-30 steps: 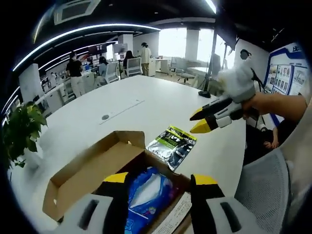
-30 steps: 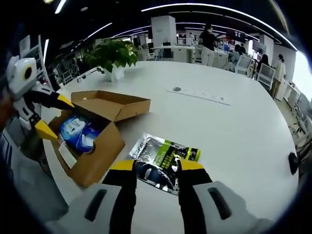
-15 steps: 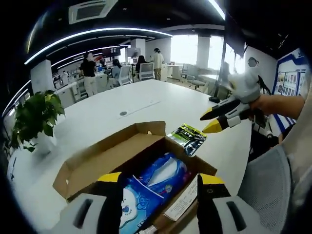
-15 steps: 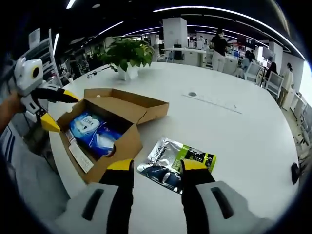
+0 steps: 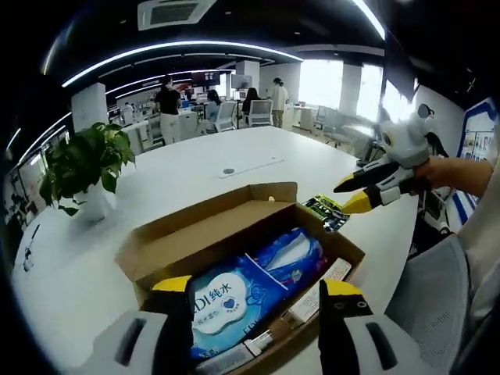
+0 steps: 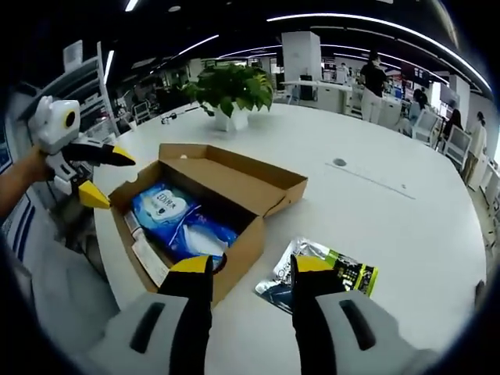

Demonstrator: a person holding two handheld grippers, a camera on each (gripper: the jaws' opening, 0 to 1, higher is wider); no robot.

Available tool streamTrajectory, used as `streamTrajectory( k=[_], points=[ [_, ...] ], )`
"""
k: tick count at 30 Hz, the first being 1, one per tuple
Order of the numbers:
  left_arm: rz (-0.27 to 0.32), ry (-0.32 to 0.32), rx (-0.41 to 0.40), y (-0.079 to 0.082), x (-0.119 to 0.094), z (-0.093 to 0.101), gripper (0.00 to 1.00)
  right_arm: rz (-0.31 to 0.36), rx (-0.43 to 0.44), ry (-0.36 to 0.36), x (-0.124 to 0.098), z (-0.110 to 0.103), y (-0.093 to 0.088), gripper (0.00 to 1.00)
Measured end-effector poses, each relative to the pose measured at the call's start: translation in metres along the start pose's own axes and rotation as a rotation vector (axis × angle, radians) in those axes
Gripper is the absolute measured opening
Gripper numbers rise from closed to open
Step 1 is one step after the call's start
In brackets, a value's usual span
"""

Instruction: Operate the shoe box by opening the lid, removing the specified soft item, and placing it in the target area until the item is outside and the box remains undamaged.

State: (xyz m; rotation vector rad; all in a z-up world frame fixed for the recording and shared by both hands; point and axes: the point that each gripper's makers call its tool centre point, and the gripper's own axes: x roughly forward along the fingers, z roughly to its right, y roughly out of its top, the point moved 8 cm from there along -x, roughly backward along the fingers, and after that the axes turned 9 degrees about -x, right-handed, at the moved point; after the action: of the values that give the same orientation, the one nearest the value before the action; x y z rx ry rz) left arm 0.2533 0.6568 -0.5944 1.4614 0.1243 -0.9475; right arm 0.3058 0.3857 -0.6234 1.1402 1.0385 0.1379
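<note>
The left claw (image 5: pixel 254 293) hangs open and empty right over the blue wipes pack (image 5: pixel 250 287), seemingly lined up to grab it. The pack lies inside the box (image 6: pixel 234 254), whose lid is folded back. The right claw (image 6: pixel 251 269), also open and empty, hovers above the box's near wall. Beyond on the tabletop (image 6: pixel 375 211) lies a foil pouch (image 6: pixel 324 273).

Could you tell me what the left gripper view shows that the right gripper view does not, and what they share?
Left gripper view: the right tool held open above the table beyond the box, and a grey chair back.

Right gripper view: the left tool open at the box's near end, and the silver pouch in full on the table.

Both: the open box with the blue wipes pack inside, the plant, the white table.
</note>
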Motion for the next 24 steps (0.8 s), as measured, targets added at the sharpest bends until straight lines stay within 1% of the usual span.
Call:
streamTrajectory(
  k=[5, 12, 17, 24],
  points=[
    [0.004, 0.033, -0.028, -0.008, -0.011, -0.011, 0.67, -0.003, -0.023, 0.035, 0.009, -0.009, 0.005, 0.37],
    [0.015, 0.067, -0.06, -0.016, -0.023, -0.021, 0.68, -0.007, -0.054, 0.091, 0.023, -0.025, 0.015, 0.37],
    [0.014, 0.094, -0.066, -0.022, -0.027, -0.028, 0.69, -0.012, -0.071, 0.138, 0.036, -0.036, 0.021, 0.37],
    [0.016, 0.103, -0.063, -0.029, -0.033, -0.031, 0.7, -0.021, -0.087, 0.204, 0.058, -0.054, 0.028, 0.36]
  ],
)
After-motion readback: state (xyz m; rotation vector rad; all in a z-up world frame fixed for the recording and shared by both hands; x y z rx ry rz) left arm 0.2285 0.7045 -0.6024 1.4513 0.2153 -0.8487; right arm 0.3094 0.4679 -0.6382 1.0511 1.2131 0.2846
